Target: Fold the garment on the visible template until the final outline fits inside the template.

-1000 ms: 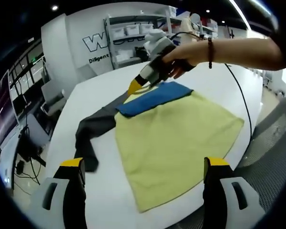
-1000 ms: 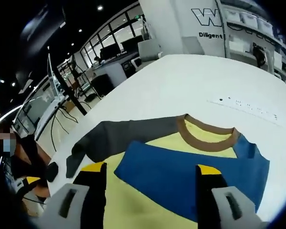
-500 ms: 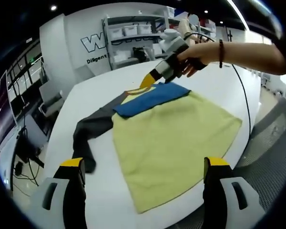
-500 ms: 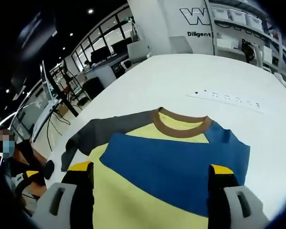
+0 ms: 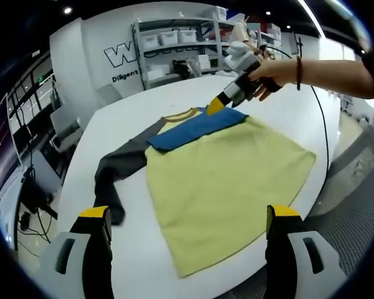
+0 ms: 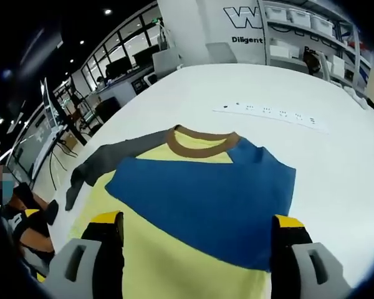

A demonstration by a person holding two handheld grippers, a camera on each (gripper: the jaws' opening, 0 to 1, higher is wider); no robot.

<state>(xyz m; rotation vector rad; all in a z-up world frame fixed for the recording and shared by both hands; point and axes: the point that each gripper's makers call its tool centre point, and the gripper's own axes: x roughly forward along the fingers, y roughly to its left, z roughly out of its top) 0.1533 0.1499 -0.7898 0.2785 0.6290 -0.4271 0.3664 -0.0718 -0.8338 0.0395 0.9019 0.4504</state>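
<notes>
1. The shirt (image 5: pixel 218 168) lies flat on the table (image 5: pixel 287 112), blue sleeve (image 6: pixel 206 199) folded across, grey sleeve (image 5: pixel 121 168) still out.
2. Both our grippers, left (image 5: pixel 190 230) and right (image 6: pixel 196 240), gape empty.
3. We judge it light, limp and prone to sliding; pinch the grey cuff.

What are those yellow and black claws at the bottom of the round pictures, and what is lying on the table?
They are grabbing tools; a person holds one in each hand. A little camera rides on each tool, so each round picture looks out along its own claws. In the left gripper view you see the left gripper, open and holding nothing, and farther off the person's hand with the other tool. The right gripper is open too. On the white table lies a yellow shirt with its blue sleeve folded across the chest and its grey sleeve spread out.
</notes>
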